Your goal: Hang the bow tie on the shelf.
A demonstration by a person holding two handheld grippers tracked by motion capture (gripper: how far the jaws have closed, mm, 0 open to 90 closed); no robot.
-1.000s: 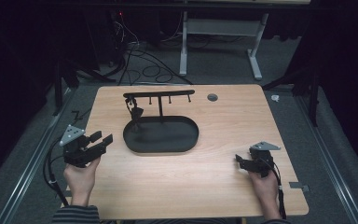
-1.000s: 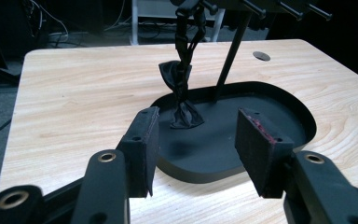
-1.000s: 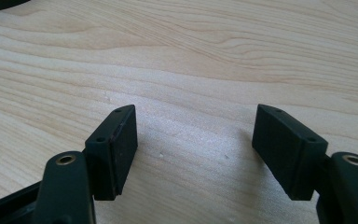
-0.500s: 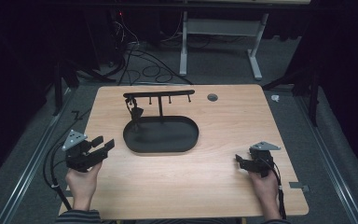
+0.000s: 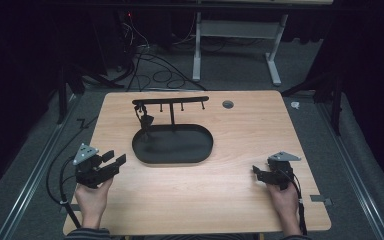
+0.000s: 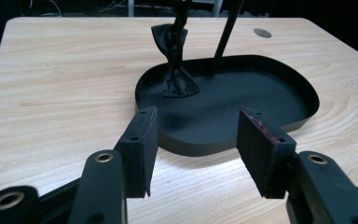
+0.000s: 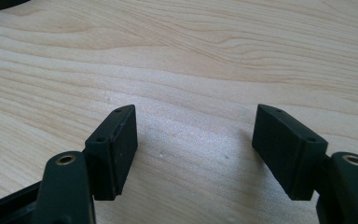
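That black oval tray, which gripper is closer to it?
Left. The left gripper sits just off the black oval tray at its near-left rim, aimed at it; the right gripper lies farther out, toward the table's near-right corner.

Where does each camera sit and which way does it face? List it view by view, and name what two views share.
High view: above the person's side, facing forward and down on the table; both hands, left claw and right claw show.
Left gripper view: rides the left claw, looking across at the black tray and the dark cloth hanging over it; open jaws show.
Right gripper view: rides the right claw, looking down at bare wood; open jaws show.
Shared: high and left gripper views both show tray and cloth.
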